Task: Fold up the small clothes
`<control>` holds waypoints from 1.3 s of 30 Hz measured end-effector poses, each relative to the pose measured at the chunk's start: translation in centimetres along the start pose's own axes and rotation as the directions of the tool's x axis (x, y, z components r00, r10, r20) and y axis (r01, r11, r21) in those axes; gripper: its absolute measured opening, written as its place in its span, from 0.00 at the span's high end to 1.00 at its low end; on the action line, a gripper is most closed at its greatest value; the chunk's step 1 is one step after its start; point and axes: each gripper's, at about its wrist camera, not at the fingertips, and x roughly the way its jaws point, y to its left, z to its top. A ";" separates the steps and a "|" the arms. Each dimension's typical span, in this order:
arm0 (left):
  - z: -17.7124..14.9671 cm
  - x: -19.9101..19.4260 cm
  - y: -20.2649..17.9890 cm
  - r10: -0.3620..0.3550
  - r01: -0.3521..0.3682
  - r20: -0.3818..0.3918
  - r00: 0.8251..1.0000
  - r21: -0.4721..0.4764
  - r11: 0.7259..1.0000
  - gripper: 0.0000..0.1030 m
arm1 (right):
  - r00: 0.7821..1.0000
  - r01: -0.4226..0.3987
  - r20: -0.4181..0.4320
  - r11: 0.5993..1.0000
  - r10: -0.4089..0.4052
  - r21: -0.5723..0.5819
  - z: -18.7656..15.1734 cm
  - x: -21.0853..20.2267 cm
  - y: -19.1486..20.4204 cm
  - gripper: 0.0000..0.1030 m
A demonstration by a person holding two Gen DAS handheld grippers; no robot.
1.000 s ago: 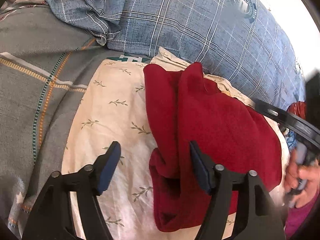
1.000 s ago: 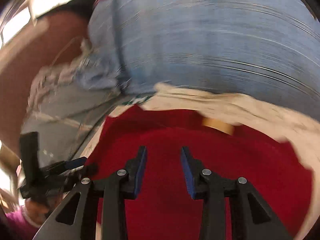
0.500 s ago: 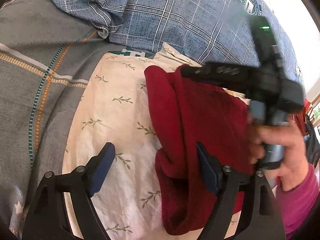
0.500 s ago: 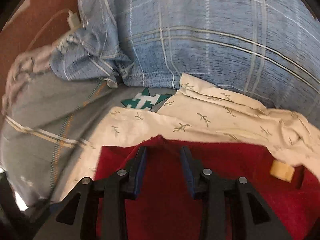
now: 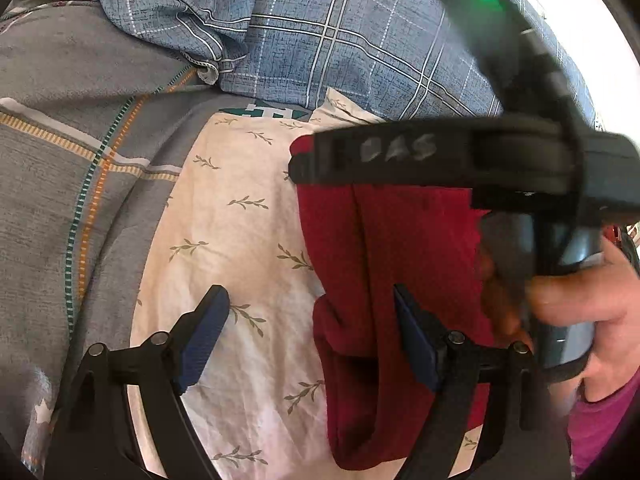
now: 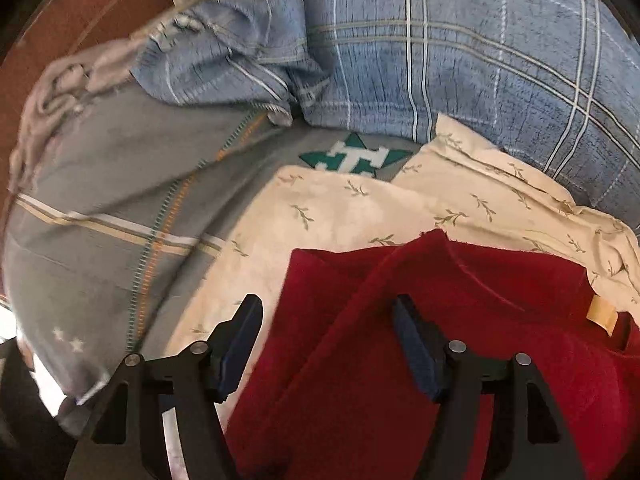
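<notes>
The dark red fleece garment (image 5: 404, 264), soft and thick, lies folded into a long bundle on a cream cotton cloth printed with small green sprigs (image 5: 240, 240), which spreads out from under the garment on every visible side. In the right wrist view the red garment (image 6: 440, 340) shows a diagonal folded edge across its top layer and a small tan label (image 6: 602, 312) sewn near its far right edge. The left gripper (image 5: 308, 336) hovers at the near end of the garment with its jaws spread wide and nothing pinched; one blue pad stands over the cream cloth beside the garment, the other over the red fleece. The right gripper (image 6: 326, 348) has just been opening its jaws, which now stand apart astride the garment's near left edge, the pads not pressing on the fabric. From the left wrist view the black body of the right tool crosses above the far end of the garment, gripped by a hand (image 5: 576, 308) with a magenta sleeve (image 5: 600, 424). Beyond the cream cloth lies a grey bedsheet with orange and green stripes (image 5: 80, 160), and behind the garment a blue checked pillow (image 5: 360, 40).
</notes>
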 end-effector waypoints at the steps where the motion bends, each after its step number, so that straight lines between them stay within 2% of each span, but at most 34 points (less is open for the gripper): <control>1: 0.0 0.0 0.0 0.000 0.000 0.000 1.000 -0.001 1.000 0.20 | 1.000 0.010 0.004 1.000 -0.010 -0.006 0.0 0.0 0.1 0.32; 5: 0.1 0.1 0.0 0.003 -0.003 0.001 1.000 -0.001 1.000 0.19 | 0.999 0.033 0.021 0.999 -0.032 -0.041 0.1 0.2 0.2 0.32; 6: 0.1 0.1 0.0 0.003 -0.003 0.000 1.000 -0.003 1.000 0.19 | 0.999 0.039 0.028 0.998 -0.038 -0.053 0.1 0.2 0.2 0.36; 7: 0.1 0.1 0.0 -0.001 0.001 -0.001 1.000 -0.006 1.000 0.19 | 0.998 0.055 0.038 0.996 -0.052 -0.074 0.0 0.2 0.3 0.41; 9: 0.2 0.1 0.1 -0.016 0.016 -0.002 1.000 -0.012 1.000 0.19 | 0.996 0.074 0.055 0.994 -0.070 -0.080 -0.1 -0.1 -0.2 0.61; 12: 0.2 0.1 -0.1 -0.055 0.055 -0.002 0.998 -0.015 0.998 0.19 | 0.996 -0.021 0.091 1.000 0.022 -0.014 -0.4 -1.3 -1.8 0.77; 15: 0.0 0.1 -0.7 -0.119 0.119 -0.007 0.993 -0.002 0.993 0.19 | 0.986 -0.098 0.144 0.994 0.089 0.053 -0.9 -3.2 -3.5 0.82; 19: -0.3 0.1 -1.7 -0.207 0.207 -0.002 0.978 0.025 0.978 0.21 | 0.980 -0.110 0.174 0.992 0.098 0.059 -1.6 -5.5 -4.5 0.84; 21: -0.4 -0.2 -2.1 -0.237 0.236 0.015 0.972 0.044 0.971 0.37 | 0.979 -0.119 0.173 0.991 0.106 0.065 -1.7 -5.9 -4.9 0.84; 22: -0.4 -0.2 -2.2 -0.236 0.234 0.021 0.972 0.057 0.971 0.49 | 0.978 -0.125 0.175 0.990 0.111 0.069 -1.8 -6.3 -5.2 0.83; 23: -0.4 -0.3 -2.1 -0.242 0.240 0.025 0.970 0.063 0.969 0.61 | 0.976 -0.144 0.174 0.986 0.129 0.079 -1.8 -6.6 -5.4 0.78; 24: -0.3 -0.4 -2.0 -0.251 0.249 0.029 0.968 0.060 0.967 0.65 | 0.973 -0.170 0.175 0.981 0.151 0.098 -1.8 -6.8 -5.7 0.75; 25: -0.3 -0.5 -1.7 -0.268 0.266 0.036 0.963 0.054 0.962 0.68 | 0.967 -0.201 0.181 0.972 0.177 0.125 -1.8 -7.2 -6.1 0.68; 26: -0.3 -0.6 -1.6 -0.282 0.280 0.041 0.959 0.049 0.959 0.69 | 0.962 -0.228 0.189 0.962 0.199 0.149 -1.8 -7.6 -6.4 0.45; 27: -0.2 -0.7 -1.5 -0.294 0.291 0.045 0.955 0.048 0.955 0.69 | 0.958 -0.239 0.196 0.958 0.207 0.158 -1.8 -7.8 -6.5 0.29; 30: -0.4 -1.0 -2.0 -0.305 0.300 0.061 0.950 0.083 0.950 0.69 | 0.955 -0.247 0.201 0.959 0.217 0.136 -1.5 -8.4 -5.9 0.28; 34: -0.5 -1.7 -3.0 -0.312 0.300 0.076 0.947 0.140 0.944 0.70 | 0.984 -0.162 0.081 0.984 0.156 0.068 -0.5 -7.0 -3.7 0.25; 39: -0.7 -2.0 -3.8 -0.309 0.292 0.077 0.948 0.182 0.939 0.70 | 0.996 -0.079 -0.038 0.996 0.081 0.035 0.0 -3.7 -2.0 0.25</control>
